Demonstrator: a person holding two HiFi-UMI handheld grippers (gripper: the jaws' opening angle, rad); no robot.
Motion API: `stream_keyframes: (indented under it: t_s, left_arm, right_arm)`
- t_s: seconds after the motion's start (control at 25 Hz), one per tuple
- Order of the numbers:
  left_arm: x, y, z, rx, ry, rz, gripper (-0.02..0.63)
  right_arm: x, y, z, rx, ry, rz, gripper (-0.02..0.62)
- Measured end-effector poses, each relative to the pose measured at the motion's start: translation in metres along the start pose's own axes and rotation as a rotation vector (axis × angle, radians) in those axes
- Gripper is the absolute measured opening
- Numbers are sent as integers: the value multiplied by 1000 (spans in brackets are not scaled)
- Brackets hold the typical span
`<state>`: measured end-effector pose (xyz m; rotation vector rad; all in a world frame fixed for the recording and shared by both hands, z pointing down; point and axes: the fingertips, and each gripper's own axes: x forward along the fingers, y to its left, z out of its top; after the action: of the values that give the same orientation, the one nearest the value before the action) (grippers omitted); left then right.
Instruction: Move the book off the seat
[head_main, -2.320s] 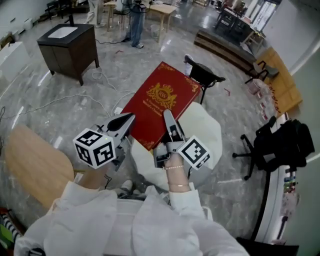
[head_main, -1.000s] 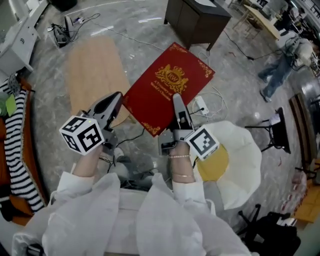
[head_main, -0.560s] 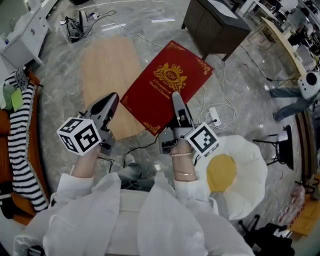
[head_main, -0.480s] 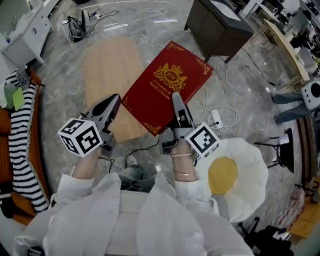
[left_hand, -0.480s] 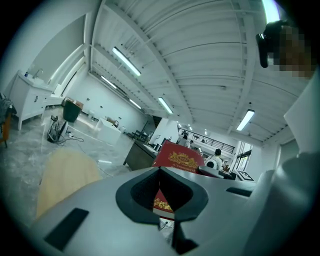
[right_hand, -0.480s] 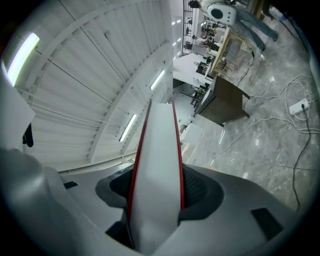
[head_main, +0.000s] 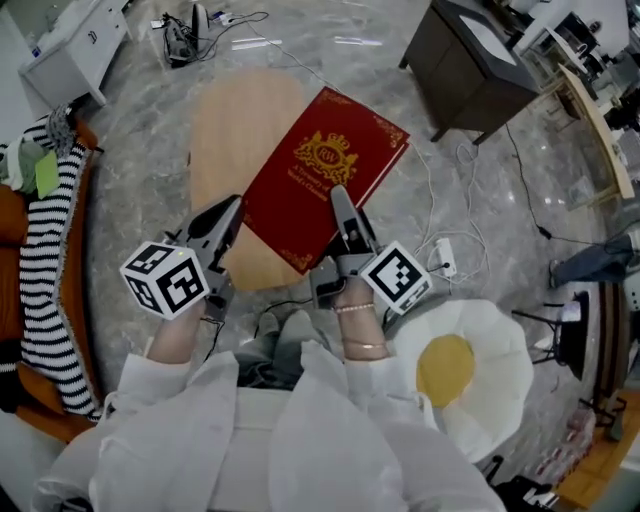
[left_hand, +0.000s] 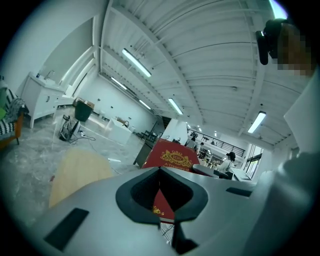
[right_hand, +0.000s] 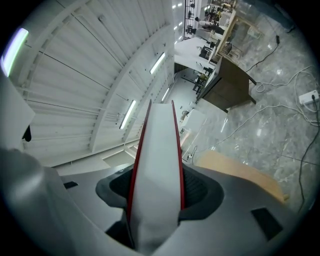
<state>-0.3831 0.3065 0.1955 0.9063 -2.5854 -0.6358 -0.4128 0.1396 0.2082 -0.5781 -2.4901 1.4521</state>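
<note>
Book (head_main: 320, 185) is off the seat (head_main: 485, 335) now. A couple of seconds back it hung right over that white, egg-looking seat; in the later frames it swings across the floor, and at this point it sits in the air above the right side of the pale wooden table (head_main: 225, 130), with its far corner sticking out past the table over the grey floor. Gold crest faces up, same as before.

The right gripper (head_main: 338, 198) hasn't changed its hold the whole way. It's clamped on the book's near edge, and its own view shows the white page block with red covers wedged between the dark pads. The left gripper (head_main: 228, 212) rides alongside to the left, jaws together with nothing in them, tip close to the book's near-left corner but not touching it as far as I can see. You can spot the red cover past its tips in the left gripper view.

The seat has slid to the lower right of the head view, yellow round middle fully showing. The dark cabinet (head_main: 470, 70), top left at the start, is now top right, a white basin set into its top. A white power strip (head_main: 441, 262) lies on the floor between book and seat.
</note>
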Motion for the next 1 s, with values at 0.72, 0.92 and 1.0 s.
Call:
stream_keyframes:
  t_s: [0.72, 0.92, 1.0]
  left_arm:
    - [8, 54, -31, -140, -10, 178, 6]
    - [11, 72, -47, -177, 4, 208, 6]
    - [14, 77, -52, -184, 15, 214, 6]
  right_arm:
    - [59, -32, -50, 25, 262, -25, 252]
    - [71, -46, -68, 35, 313, -36, 252]
    - [76, -54, -73, 36, 326, -46, 252]
